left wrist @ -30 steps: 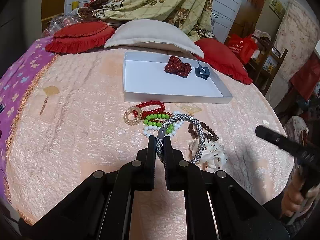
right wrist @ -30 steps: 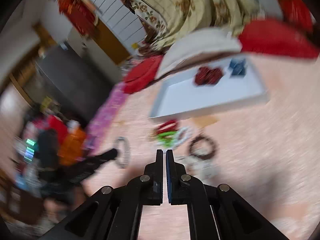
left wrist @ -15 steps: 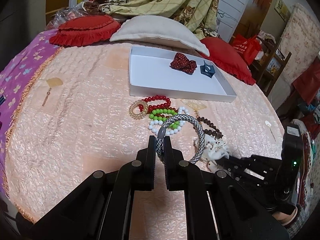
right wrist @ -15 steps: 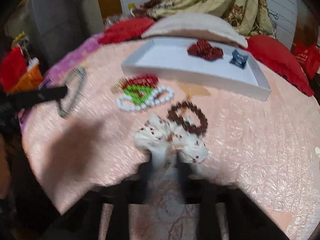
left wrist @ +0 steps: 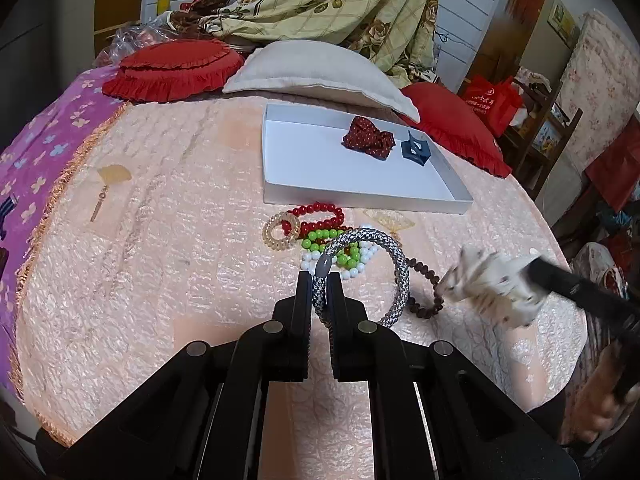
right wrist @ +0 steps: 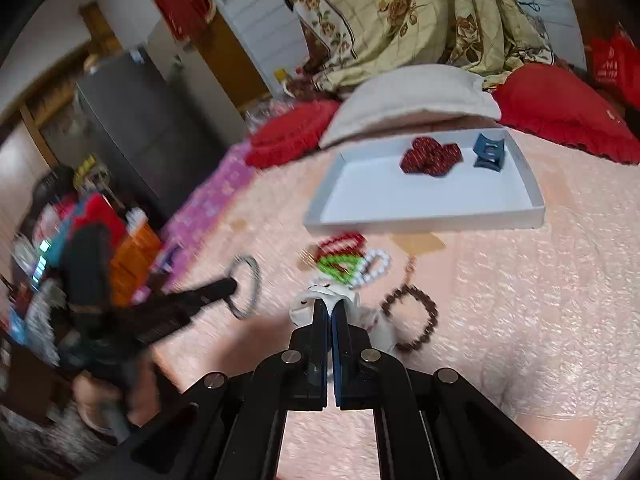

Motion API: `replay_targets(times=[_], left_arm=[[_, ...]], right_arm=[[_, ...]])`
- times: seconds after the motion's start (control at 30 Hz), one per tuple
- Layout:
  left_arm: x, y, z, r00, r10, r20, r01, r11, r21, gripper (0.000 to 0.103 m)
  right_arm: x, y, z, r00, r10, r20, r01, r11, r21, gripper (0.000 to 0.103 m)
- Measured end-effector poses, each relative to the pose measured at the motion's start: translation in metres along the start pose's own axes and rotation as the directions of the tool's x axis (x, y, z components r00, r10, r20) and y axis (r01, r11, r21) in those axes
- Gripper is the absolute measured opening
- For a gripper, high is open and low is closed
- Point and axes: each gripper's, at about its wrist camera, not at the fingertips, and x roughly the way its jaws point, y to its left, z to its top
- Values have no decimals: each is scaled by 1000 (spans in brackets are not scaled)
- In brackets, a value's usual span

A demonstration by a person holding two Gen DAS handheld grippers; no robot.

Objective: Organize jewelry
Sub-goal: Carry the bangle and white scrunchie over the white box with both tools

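Note:
My left gripper [left wrist: 319, 280] is shut on a grey braided bangle [left wrist: 394, 256], held above the peach bedspread; the bangle also shows in the right wrist view [right wrist: 246, 286]. My right gripper [right wrist: 329, 305] is shut on a white spotted fabric scrunchie [right wrist: 320, 294], lifted off the cloth; it shows blurred in the left wrist view [left wrist: 488, 280]. A white tray [left wrist: 360, 200] holds a red bow [left wrist: 370, 142] and a blue clip [left wrist: 416, 152]. Red beads [left wrist: 320, 212], green beads [left wrist: 320, 236], white beads [left wrist: 362, 264], a clear coil tie [left wrist: 281, 232] and a brown bead bracelet [left wrist: 426, 300] lie in front of the tray.
Red cushions [left wrist: 176, 68] and a beige pillow [left wrist: 320, 68] lie behind the tray. A fan-shaped earring [left wrist: 110, 180] lies at the left on the spread, another [left wrist: 390, 222] by the beads. A purple blanket [left wrist: 36, 148] covers the left edge.
My right gripper has closed on the white scrunchie and lifted it off the bedspread. My left gripper still holds the bangle, almost unmoved.

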Motion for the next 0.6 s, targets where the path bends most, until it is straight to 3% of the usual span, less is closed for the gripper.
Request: replay_targets(times=[0.17, 0.6], left_arm=[[-3, 0, 6, 1000, 9, 17, -9, 1000, 3, 6], [22, -7, 43, 1000, -16, 1, 16, 1000, 18, 6]], right_arm=[[-15, 0, 19, 998, 49, 39, -50, 998, 32, 1], [5, -21, 56, 998, -41, 37, 40, 999, 37, 1]])
